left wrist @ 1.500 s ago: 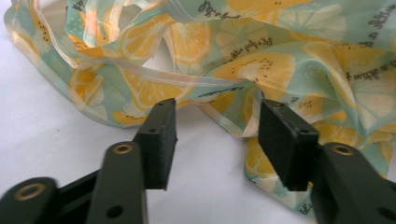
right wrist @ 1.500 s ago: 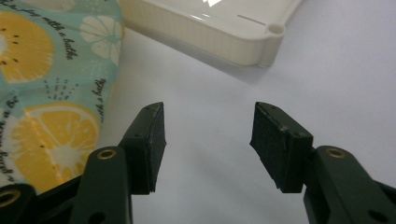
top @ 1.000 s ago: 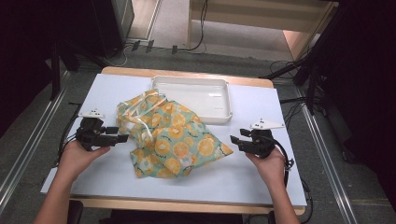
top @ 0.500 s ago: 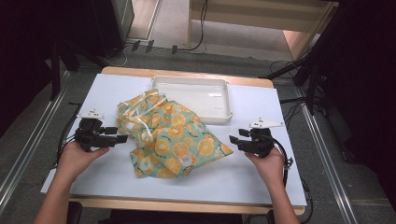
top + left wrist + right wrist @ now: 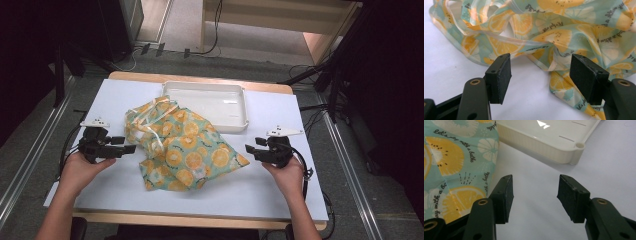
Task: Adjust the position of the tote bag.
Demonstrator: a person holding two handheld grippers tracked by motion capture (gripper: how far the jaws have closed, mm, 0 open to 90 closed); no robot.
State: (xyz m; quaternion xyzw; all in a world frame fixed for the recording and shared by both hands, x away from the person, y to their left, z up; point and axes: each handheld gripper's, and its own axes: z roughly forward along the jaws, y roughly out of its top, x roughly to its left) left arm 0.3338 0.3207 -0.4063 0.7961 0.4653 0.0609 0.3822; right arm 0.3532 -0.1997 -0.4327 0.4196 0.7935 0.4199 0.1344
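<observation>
Little differs from a second ago: the crumpled orange-print bag (image 5: 182, 147) lies in the same spot mid-bench (image 5: 280, 190), its far edge just beside the white tray (image 5: 240, 107). The left tongs (image 5: 124, 145) sit where they were at the bag's left edge, spread with nothing between the pads. The right tongs (image 5: 251, 150) are likewise unmoved near the bag's right corner, spread over bare bench.
</observation>
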